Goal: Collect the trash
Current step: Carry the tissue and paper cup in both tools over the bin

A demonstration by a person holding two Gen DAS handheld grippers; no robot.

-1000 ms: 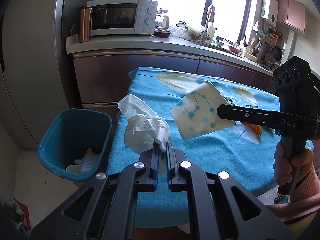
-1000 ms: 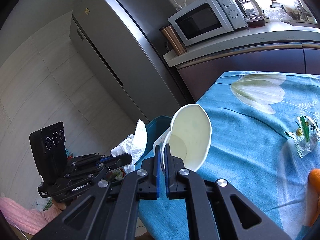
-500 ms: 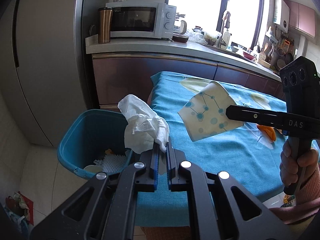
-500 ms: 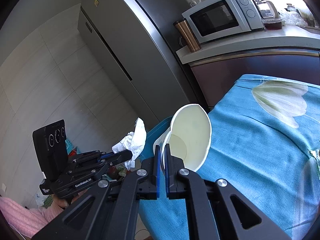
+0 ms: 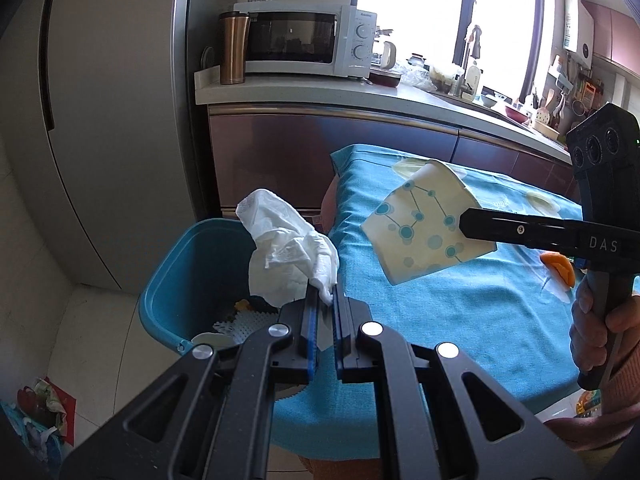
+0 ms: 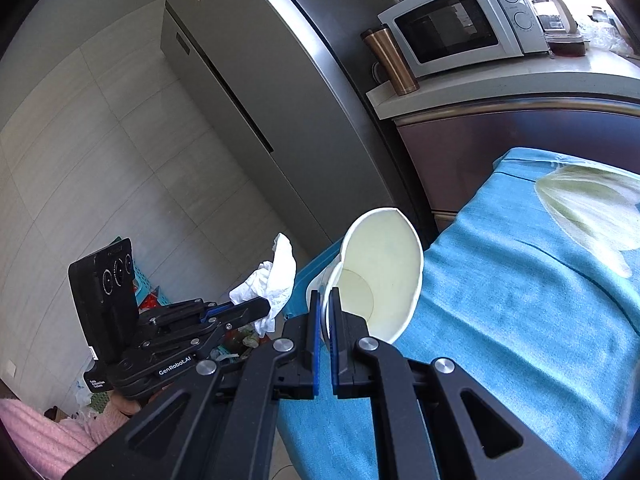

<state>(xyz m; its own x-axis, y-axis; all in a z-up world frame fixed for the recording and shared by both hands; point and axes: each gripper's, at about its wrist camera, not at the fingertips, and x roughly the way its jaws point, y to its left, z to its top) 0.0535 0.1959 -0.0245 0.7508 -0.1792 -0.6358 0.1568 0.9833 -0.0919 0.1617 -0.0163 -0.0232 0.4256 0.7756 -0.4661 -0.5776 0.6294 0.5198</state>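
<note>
**Both grippers loaded, bin next**

Left gripper is clenched on a crumpled white tissue, pinching its lower corner; the rest flops up and left. The tissue hangs over the near rim of the blue bin, which sits on the floor beside the bench w/ the blue cloth. Bin already has some scraps at the bottom.

Right gripper is clenched on the wall of a paper cup, one finger inside, one outside, mouth tilted toward the camera. Cup is in the air above the bench edge, near the bin but not over its opening, as far as I can tell from the left view.

Step in hand, I'd say: carry-to-bin, both pieces lifted, neither dropped yet.

Next move prob. calls for getting the tissue fully over the opening, then opening the left gripper. Tissue is light and may cling to a pad, so a small shake could be needed. Cup has to travel further left past the bench edge before release. An orange scrap lies on the bench, so more pickups likely after.
</note>
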